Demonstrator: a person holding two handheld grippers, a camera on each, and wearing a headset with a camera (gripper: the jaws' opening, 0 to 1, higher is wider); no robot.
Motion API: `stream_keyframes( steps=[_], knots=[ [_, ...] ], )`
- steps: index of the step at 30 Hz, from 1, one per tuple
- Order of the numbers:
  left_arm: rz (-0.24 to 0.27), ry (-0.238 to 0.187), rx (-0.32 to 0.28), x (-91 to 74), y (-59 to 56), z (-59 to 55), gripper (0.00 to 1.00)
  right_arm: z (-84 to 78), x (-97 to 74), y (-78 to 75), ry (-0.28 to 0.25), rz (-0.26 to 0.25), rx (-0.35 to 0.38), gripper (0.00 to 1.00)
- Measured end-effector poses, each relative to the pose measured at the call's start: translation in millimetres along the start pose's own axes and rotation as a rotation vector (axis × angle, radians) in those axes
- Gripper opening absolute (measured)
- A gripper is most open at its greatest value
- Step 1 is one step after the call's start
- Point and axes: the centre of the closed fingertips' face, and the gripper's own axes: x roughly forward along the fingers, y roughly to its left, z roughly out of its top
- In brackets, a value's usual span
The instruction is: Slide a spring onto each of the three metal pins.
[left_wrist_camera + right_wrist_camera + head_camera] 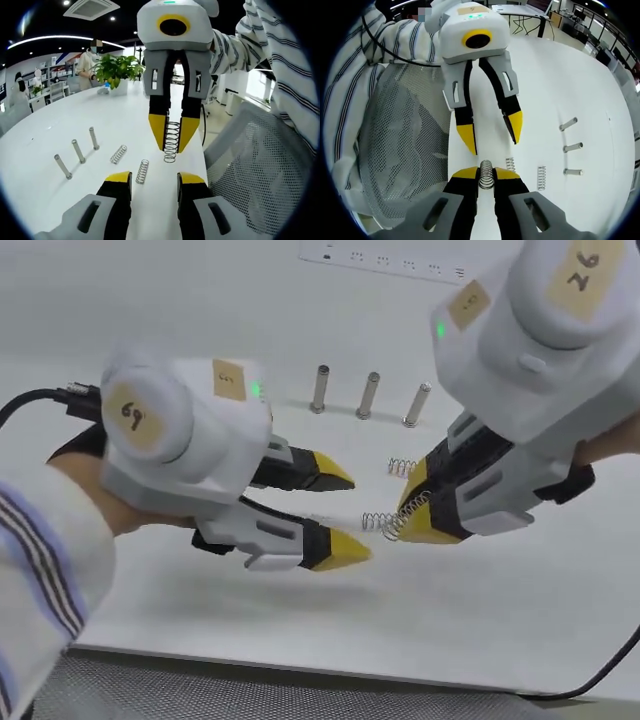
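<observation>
Yellow-tipped jaws of the left gripper [352,517] are gaping wide and empty, while opposite their tips the right gripper [408,510] is clamping its jaws on a spring [379,522] poking toward them, three metal pins [368,395] standing beyond both on the bench [480,600].

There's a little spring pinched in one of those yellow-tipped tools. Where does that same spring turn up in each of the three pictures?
Head view: the spring is right of centre, poking leftwards out of the right gripper.
Left gripper view: the spring is at centre, between yellow jaws reaching down from the top.
Right gripper view: the spring is at bottom centre, between that view's own jaws.
Shared landmark: the three metal pins.
</observation>
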Motion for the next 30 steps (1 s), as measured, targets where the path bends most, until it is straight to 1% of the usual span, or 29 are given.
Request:
stream_keyframes(
  steps=[2,4,5,6,8,12,16,18,19,20,21,23,25,30],
  knots=[
    [0.014,0.000,-0.010,-1.2,3.3,-1.6,0.33,-2.0,0.2,1.0,0.004,0.000,0.004,0.08],
    [0.031,-0.006,-0.018,-2.6,7.4,-3.1,0.42,-3.7,0.2,1.6,0.006,0.000,0.012,0.08],
    [0.046,-0.008,-0.020,-3.5,10.2,-3.5,0.47,-4.1,0.4,2.1,0.007,0.000,0.013,0.08],
    [0.066,-0.019,-0.011,-4.7,14.1,-2.9,0.49,-4.5,0.5,2.8,0.009,0.000,0.014,0.08],
    [0.078,-0.025,-0.021,-7.2,17.6,-3.3,0.52,-5.1,0.6,2.8,0.009,0.002,0.015,0.08],
    [0.093,-0.025,-0.019,-10.3,21.2,-4.5,0.54,-5.3,1.0,2.9,0.009,0.003,0.023,0.08],
    [0.104,-0.052,-0.051,-12.6,23.1,-1.9,0.61,-5.1,1.9,4.3,0.004,0.005,0.040,0.08],
    [0.113,-0.056,-0.065,-13.2,25.1,-2.1,0.68,-7.2,3.9,3.0,0.005,0.004,0.039,0.08],
    [0.130,-0.056,-0.074,-13.6,28.2,-3.0,0.73,-8.0,3.4,3.1,0.006,0.004,0.040,0.08],
    [0.128,-0.056,-0.080,-13.6,28.7,-3.7,0.79,-8.4,3.2,3.2,0.006,0.004,0.042,0.08],
    [0.133,-0.062,-0.081,-14.3,29.7,-3.9,0.82,-8.7,2.0,3.5,0.006,0.005,0.045,0.08],
    [0.155,-0.063,-0.068,-15.5,32.9,-3.8,0.82,-11.3,3.0,2.9,0.005,0.007,0.056,0.08],
    [0.156,-0.065,-0.074,-16.0,32.8,-3.9,0.82,-12.0,3.4,2.9,0.005,0.009,0.064,0.08],
    [0.169,-0.058,-0.093,-15.7,35.0,-7.9,0.88,-15.8,3.5,2.8,0.009,0.009,0.076,0.08]
  ],
)
